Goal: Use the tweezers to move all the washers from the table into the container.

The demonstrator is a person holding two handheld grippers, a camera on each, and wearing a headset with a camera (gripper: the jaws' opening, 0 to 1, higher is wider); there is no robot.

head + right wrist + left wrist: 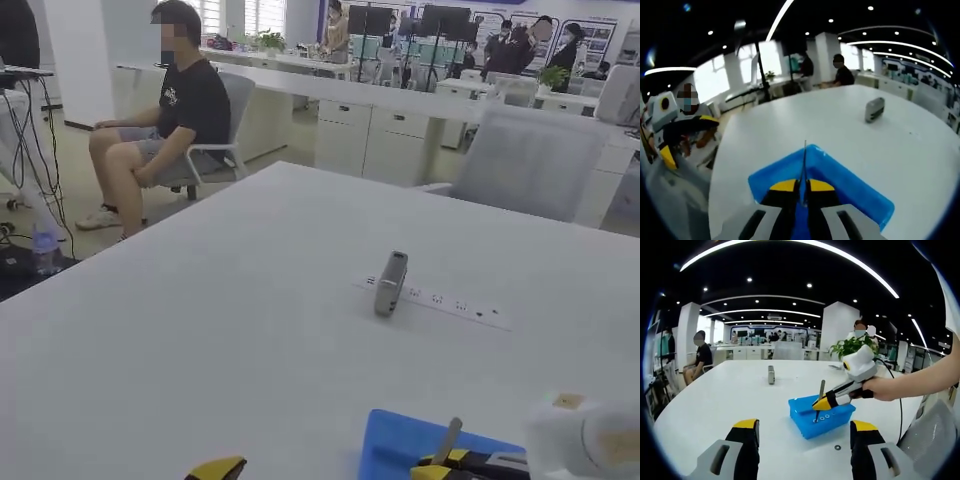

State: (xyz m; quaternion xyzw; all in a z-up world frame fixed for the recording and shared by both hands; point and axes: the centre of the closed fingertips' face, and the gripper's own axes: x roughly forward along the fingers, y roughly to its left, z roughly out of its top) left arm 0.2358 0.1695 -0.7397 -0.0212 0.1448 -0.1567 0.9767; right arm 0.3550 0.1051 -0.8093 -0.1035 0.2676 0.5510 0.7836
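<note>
A blue container (832, 424) stands on the white table (730, 400), and several washers (825, 416) lie inside it. One more washer (838, 447) lies on the table just in front of it. My right gripper (822, 402) is shut on the tweezers (821, 389) and hangs over the container (850, 187). In the right gripper view the tweezers (804, 162) rise from between the closed fingertips of that gripper (802, 187). My left gripper (805, 432) stands open and empty, short of the container. The head view catches its yellow tip (215, 467), the container (395, 445) and the tweezers (450, 440).
A power strip (455, 302) with a grey adapter (390, 282) lies mid-table beyond the container. An office chair (530, 160) stands at the far edge. A person (170, 110) sits off to the left. A potted plant (852, 346) is behind the right hand.
</note>
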